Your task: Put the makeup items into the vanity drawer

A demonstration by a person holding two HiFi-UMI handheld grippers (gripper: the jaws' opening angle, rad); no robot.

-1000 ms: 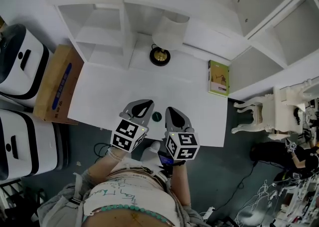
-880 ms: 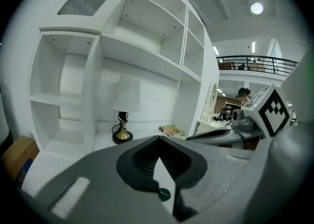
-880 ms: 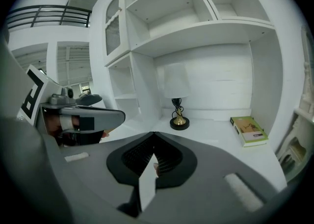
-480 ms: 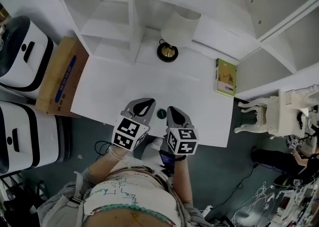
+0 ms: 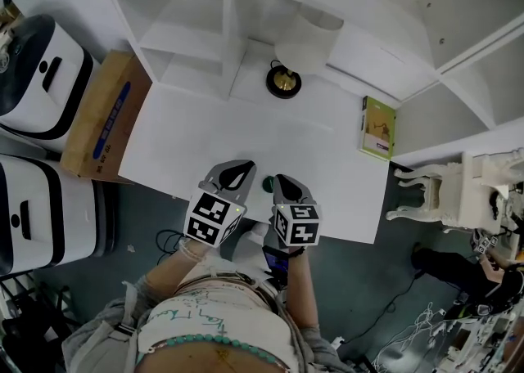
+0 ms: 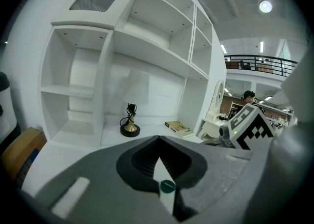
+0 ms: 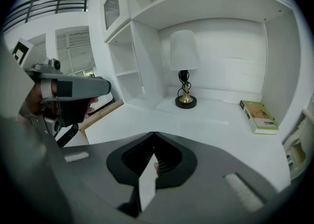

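vanity top [image 5: 205,130], white: small green-capped makeup item [image 5: 266,186] at near edge, between left gripper [image 5: 239,170] and right gripper [image 5: 285,183], held by neither. both tongs closed, empty. drawer not in view. step judged: pre-grasp. next: part one pair's jaws, lower around the item.

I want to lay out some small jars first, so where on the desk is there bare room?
The desk is bare on its left half, from the box side up to the lamp, and in the middle between lamp and book. It is crowded at the front edge, where the left claw, the green cap and the right claw sit close.
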